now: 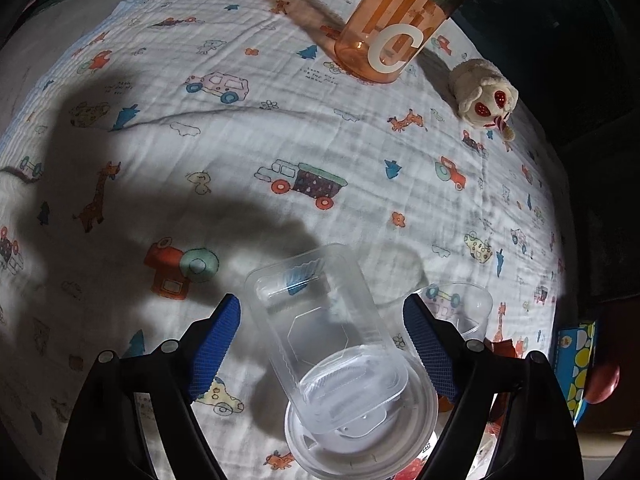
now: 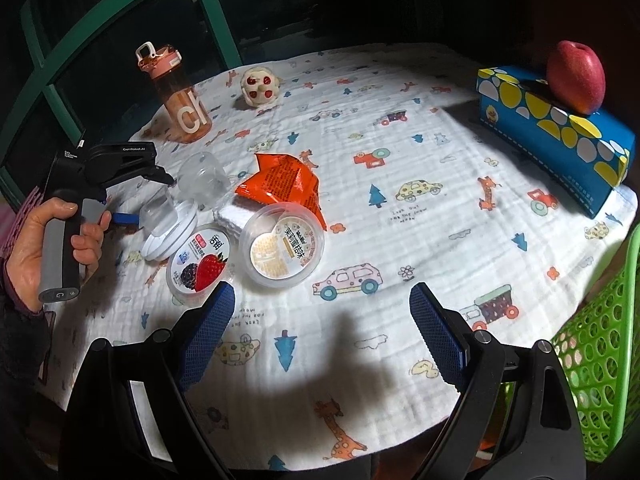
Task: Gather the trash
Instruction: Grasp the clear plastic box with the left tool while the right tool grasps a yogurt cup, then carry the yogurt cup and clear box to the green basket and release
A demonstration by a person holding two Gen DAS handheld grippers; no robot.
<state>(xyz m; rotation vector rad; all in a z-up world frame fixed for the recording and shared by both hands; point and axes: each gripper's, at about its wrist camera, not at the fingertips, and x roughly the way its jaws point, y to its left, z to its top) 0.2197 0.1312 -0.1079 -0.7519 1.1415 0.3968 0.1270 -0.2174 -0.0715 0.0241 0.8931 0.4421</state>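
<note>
The left gripper point(image 1: 322, 344) has its fingers spread around a clear plastic tray point(image 1: 320, 320) that leans on a white lid point(image 2: 168, 236) at the left of the surface point(image 2: 400, 200), not yet pressing it. The right gripper point(image 2: 322, 320) waits released and empty, probably for the yogurt cups point(image 2: 284, 248) just beyond it; the green basket point(image 2: 600, 360) stands at the near right to receive trash.

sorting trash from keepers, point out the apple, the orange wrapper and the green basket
apple point(image 2: 576, 80), right wrist view, middle of its red skin
orange wrapper point(image 2: 284, 184), right wrist view, printed face
green basket point(image 2: 600, 360), right wrist view, perforated wall
</note>
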